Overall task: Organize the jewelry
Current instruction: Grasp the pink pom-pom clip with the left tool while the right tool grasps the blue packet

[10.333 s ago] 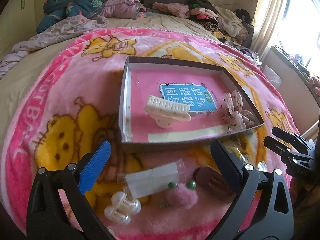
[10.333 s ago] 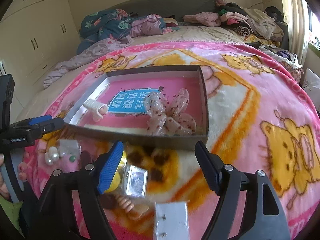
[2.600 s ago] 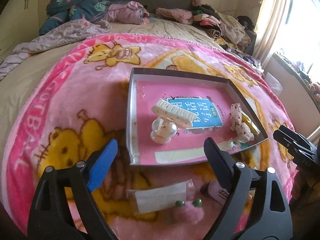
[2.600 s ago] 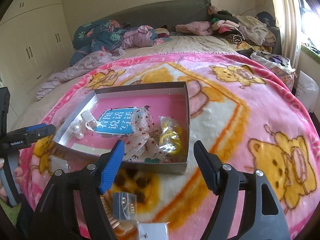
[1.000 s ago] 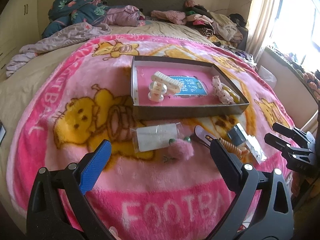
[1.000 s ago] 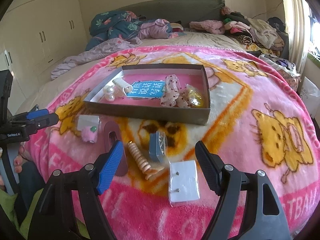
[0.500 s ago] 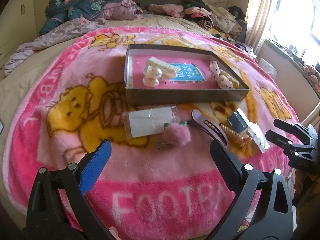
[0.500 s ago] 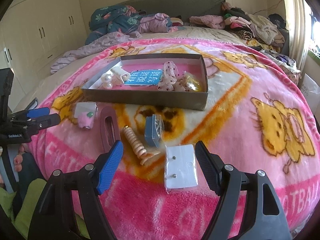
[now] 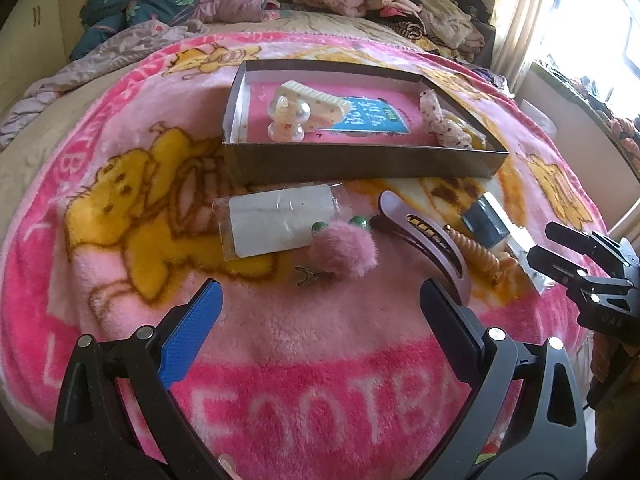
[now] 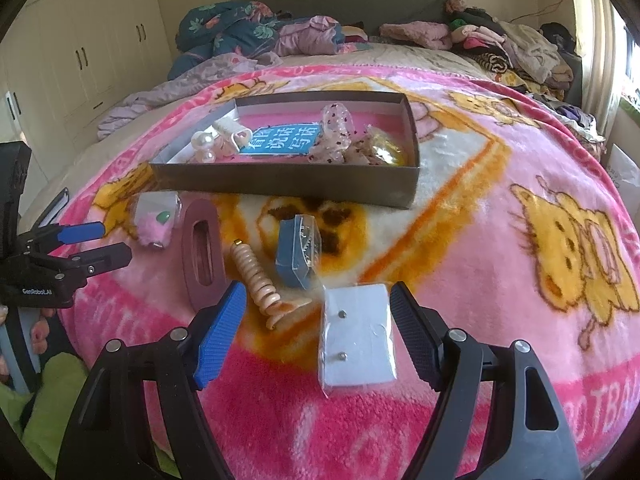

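Observation:
A shallow dark box (image 9: pixel 360 164) (image 10: pixel 280 178) on the pink blanket holds a cream hair claw (image 9: pixel 316 98), a pearl clip (image 9: pixel 286 120), a dotted bow (image 10: pixel 336 132) and a yellow item (image 10: pixel 386 152). In front of it lie a pink pompom clip (image 9: pixel 342 250), a white earring card (image 9: pixel 280 220), a mauve hair clip (image 9: pixel 432 236) (image 10: pixel 202 252), a beaded spiral tie (image 10: pixel 256 280), a blue packet (image 10: pixel 298 252) and a bagged white card (image 10: pixel 358 340). My left gripper (image 9: pixel 320 332) is open above the blanket, short of the pompom. My right gripper (image 10: pixel 316 340) is open around the white card.
The pink cartoon blanket (image 9: pixel 320 392) covers a bed. Clothes are piled at the headboard (image 10: pixel 280 36). Wardrobes (image 10: pixel 80 52) stand at the left, a window (image 9: pixel 600 20) at the right. The bed edge is just below both grippers.
Both grippers pulled back from the box toward the near edge of the bed and stayed open. A pearl clip and a yellow item came to lie in the box.

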The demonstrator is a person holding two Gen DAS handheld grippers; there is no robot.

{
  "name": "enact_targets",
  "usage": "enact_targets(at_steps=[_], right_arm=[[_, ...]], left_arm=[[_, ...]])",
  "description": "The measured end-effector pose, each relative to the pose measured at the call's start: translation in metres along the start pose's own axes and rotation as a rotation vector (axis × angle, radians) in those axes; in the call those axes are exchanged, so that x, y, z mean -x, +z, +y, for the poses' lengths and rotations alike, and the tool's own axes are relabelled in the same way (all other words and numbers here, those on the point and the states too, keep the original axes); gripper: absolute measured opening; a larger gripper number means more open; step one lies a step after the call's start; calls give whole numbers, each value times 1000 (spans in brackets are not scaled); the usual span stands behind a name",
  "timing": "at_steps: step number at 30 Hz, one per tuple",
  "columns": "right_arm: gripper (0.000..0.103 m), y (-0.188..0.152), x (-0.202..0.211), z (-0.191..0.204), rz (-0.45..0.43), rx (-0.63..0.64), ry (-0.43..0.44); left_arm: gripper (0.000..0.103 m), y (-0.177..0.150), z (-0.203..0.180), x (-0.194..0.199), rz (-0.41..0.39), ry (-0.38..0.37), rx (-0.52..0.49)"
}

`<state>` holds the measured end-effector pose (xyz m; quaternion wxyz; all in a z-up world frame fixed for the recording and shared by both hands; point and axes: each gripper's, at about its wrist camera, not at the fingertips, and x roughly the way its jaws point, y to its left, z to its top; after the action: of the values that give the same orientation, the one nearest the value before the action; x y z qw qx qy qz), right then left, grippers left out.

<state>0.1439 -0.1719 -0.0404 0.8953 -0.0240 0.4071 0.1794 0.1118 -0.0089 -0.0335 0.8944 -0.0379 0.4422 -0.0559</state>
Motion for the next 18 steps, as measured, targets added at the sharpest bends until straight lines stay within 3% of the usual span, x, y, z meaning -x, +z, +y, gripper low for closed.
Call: enact_targets(at_steps=[4, 11, 18], right_arm=[[66, 5, -12, 4, 8, 18, 11], [58, 16, -29, 8, 22, 36, 24], [45, 26, -46, 12, 33, 55, 34]], left_arm=[[90, 3, 2, -7, 7, 0, 10], [73, 7, 2, -18, 27, -17, 27], [67, 12, -1, -25, 25, -24, 24]])
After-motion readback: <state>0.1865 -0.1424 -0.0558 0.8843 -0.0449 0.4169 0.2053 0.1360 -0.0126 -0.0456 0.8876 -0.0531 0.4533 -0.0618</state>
